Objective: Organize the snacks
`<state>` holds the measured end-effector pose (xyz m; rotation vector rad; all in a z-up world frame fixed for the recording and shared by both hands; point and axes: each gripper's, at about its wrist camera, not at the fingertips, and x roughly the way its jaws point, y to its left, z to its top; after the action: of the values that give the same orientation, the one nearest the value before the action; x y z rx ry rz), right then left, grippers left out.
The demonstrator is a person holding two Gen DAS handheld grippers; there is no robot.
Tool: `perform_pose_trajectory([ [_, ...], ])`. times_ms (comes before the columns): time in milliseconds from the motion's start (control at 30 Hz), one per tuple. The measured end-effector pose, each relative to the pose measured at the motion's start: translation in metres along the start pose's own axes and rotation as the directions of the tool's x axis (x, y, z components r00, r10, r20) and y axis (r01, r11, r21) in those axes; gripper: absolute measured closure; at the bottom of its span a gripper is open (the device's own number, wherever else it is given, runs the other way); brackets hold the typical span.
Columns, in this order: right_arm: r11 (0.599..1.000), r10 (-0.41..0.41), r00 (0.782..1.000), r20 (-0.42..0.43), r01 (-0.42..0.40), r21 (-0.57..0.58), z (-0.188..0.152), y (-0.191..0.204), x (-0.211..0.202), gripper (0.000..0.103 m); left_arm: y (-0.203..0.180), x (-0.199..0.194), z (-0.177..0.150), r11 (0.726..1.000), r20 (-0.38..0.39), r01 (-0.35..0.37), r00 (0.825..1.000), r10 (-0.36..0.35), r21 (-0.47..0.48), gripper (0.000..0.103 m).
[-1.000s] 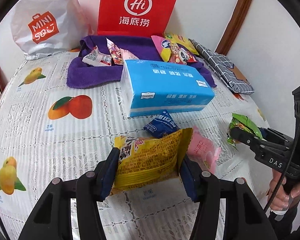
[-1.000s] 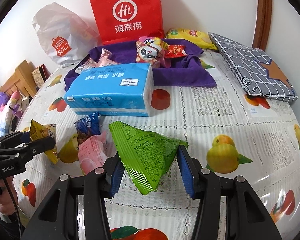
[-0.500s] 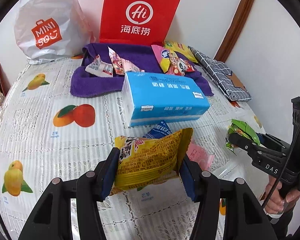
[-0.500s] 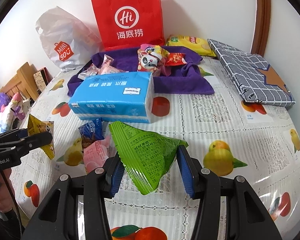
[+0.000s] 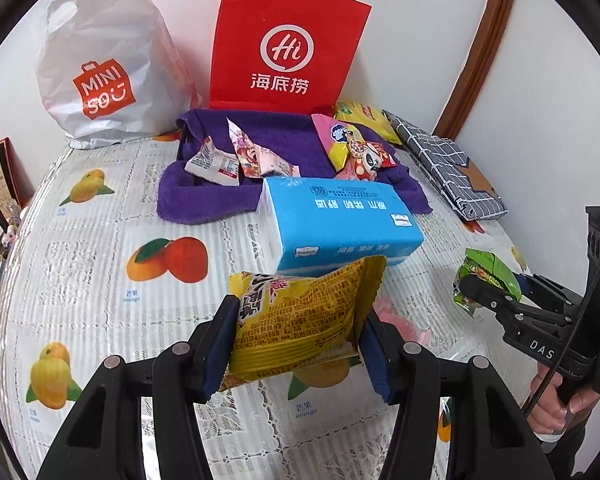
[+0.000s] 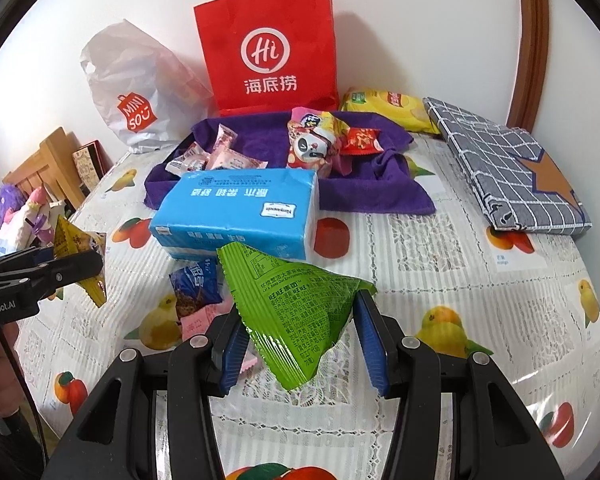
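My left gripper (image 5: 298,344) is shut on a yellow snack packet (image 5: 300,320) and holds it above the table; it also shows in the right wrist view (image 6: 80,256). My right gripper (image 6: 300,344) is shut on a green snack packet (image 6: 296,312), held above the table; it shows in the left wrist view (image 5: 484,280) too. A purple towel (image 6: 360,192) at the back holds several snack packets (image 6: 316,144). A dark blue packet (image 6: 194,284) and a pink packet (image 6: 198,322) lie on the table below my right gripper.
A blue tissue pack (image 6: 240,212) lies in front of the towel. A red paper bag (image 6: 268,48) and a white Miniso bag (image 6: 140,92) stand at the wall. A grey checked folded cloth (image 6: 508,172) lies right. A yellow chip bag (image 6: 392,108) lies behind the towel.
Both grippers have risen with their packets and the view has pulled back a little from the table. The jaws stay shut on the packets.
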<state>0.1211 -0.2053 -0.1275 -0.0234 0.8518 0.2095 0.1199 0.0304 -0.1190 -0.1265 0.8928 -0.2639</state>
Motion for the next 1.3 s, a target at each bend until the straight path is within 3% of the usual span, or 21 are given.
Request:
perform_pose_trajectory([
  [733,0.999,0.003,0.998,0.055,0.0,-0.041,0.035,0.016,-0.003,0.053,0.0,-0.006,0.025,1.0,0.011,-0.005,1.0,0.005,0.014,0.048],
  [1300,0.999,0.037,0.996,0.079,-0.035,-0.035,0.112,0.024,0.014,0.053,0.019,-0.008,0.082,0.999,0.034,-0.042,0.999,0.042,-0.001,0.048],
])
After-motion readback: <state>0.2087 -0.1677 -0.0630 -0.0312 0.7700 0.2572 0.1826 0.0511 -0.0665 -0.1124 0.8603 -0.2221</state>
